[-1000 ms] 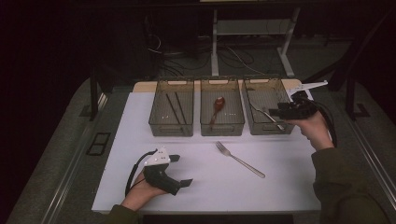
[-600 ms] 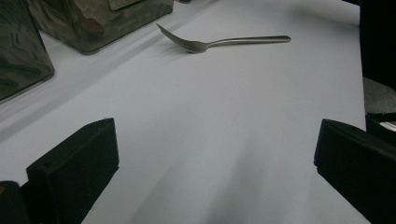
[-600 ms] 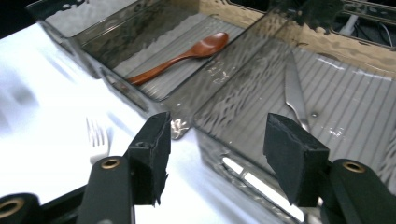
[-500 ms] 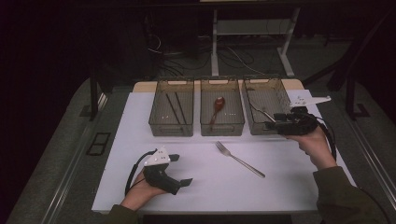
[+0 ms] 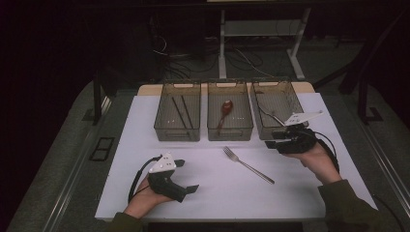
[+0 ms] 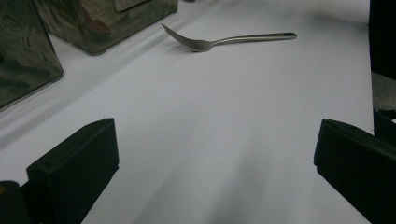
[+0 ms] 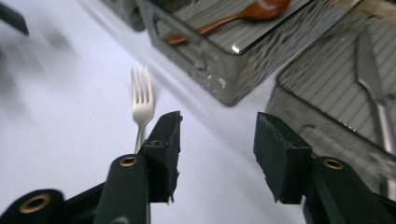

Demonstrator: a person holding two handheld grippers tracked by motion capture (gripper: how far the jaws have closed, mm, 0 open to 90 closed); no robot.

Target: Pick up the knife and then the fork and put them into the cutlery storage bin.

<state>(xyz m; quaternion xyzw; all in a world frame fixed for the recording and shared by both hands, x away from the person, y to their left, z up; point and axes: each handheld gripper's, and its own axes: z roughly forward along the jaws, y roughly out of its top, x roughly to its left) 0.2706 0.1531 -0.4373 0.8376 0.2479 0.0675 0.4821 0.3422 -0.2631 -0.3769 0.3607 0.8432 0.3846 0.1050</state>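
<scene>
From above we see the fork (image 5: 248,165) lying loose on the white counter (image 5: 145,121), between both hands. Our right gripper (image 5: 271,140) hangs near the right bin (image 5: 275,108), fingers released; its own view catches the fork's tines beside its left finger. Our left gripper (image 5: 186,175) rests low, fingers spread wide and empty.

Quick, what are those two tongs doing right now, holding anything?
Left tongs: open, empty, low over the white sheet.
Right tongs: open, empty, near the fork.
</scene>
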